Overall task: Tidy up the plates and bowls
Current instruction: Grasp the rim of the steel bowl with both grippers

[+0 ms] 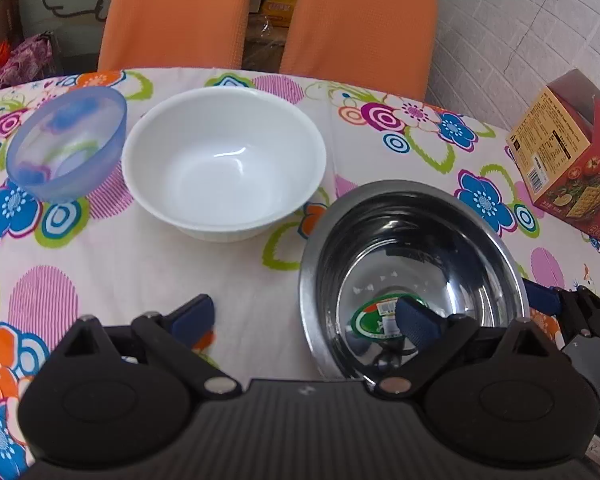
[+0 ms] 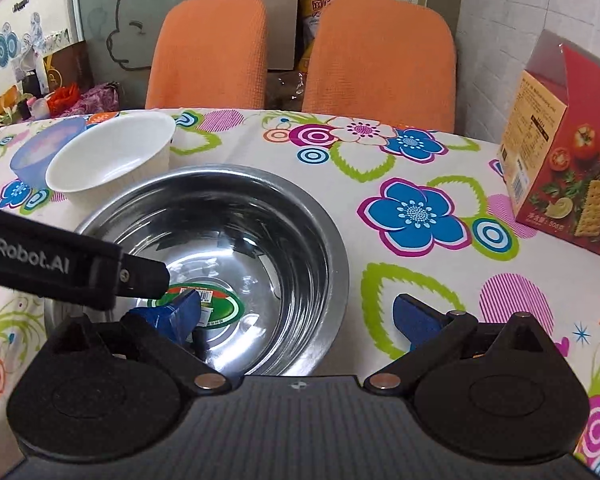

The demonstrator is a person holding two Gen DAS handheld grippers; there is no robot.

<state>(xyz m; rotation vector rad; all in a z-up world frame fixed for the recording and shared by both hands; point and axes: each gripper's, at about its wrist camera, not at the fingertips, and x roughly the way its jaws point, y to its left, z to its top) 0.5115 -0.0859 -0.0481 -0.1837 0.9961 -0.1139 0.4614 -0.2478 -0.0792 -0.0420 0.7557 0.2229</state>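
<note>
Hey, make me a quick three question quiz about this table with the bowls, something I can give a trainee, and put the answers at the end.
1. True or false: the steel bowl has a green sticker inside it.
2. Which bowl sits between the blue plastic bowl and the steel bowl?
A. a red bowl
B. the white bowl
C. a wooden bowl
3. Fill in: the left tongs and right tongs each straddle the steel bowl's ____, one finger inside and one outside.

Key: 1 true; 2 B; 3 rim. Both tongs are open, and the cracker box stands apart, to the right of the bowls.
</note>
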